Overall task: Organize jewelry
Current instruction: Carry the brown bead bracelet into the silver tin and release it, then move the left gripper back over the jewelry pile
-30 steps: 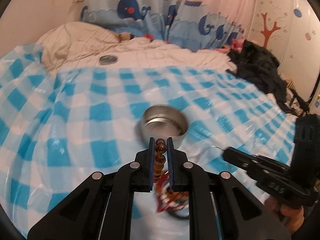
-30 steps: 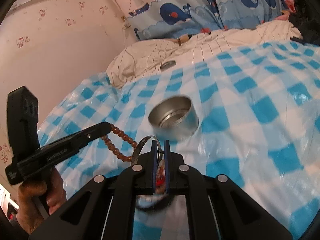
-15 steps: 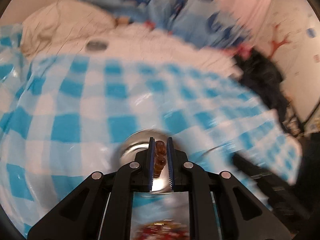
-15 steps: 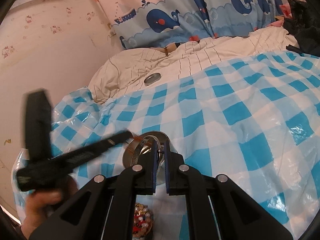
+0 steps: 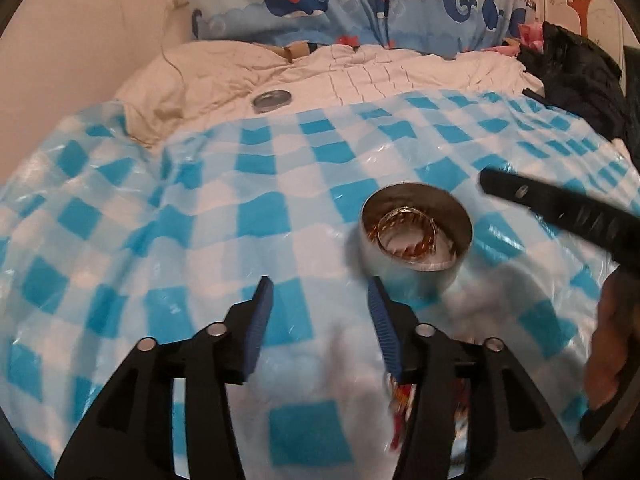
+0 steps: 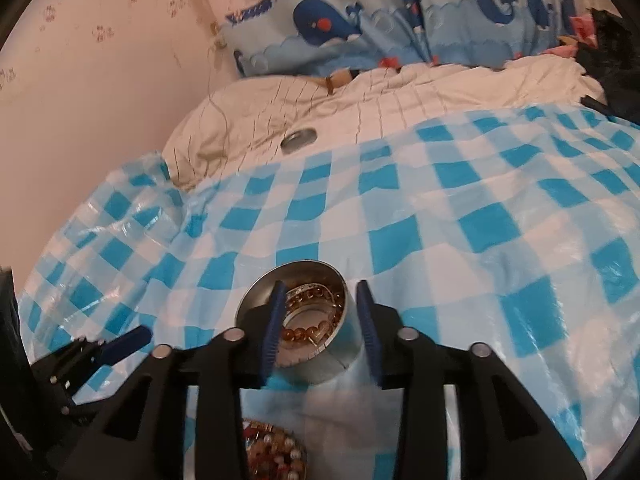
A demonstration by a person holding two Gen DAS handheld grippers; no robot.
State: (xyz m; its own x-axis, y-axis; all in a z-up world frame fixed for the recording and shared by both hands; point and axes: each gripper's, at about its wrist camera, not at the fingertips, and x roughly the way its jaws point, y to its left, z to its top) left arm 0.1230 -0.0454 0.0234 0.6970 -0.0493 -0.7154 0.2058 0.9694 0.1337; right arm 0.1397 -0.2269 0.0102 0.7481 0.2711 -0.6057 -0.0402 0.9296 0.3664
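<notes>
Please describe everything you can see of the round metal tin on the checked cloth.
The metal tin is a low, round, silver-coloured can with no lid on it. It stands upright on the blue and white checked cloth. Its inner wall is shiny. Inside lie an amber bead bracelet and a silver-coloured bangle, coiled along the wall. The right gripper is open, its fingers on either side of the tin; whether they touch it cannot be told. The left gripper is open and apart from it.

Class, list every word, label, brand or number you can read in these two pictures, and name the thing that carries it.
None can be read.
The right claw carries raised marks on its side, too blurred to read.
The whale curtain shows pictures only, no words.
</notes>
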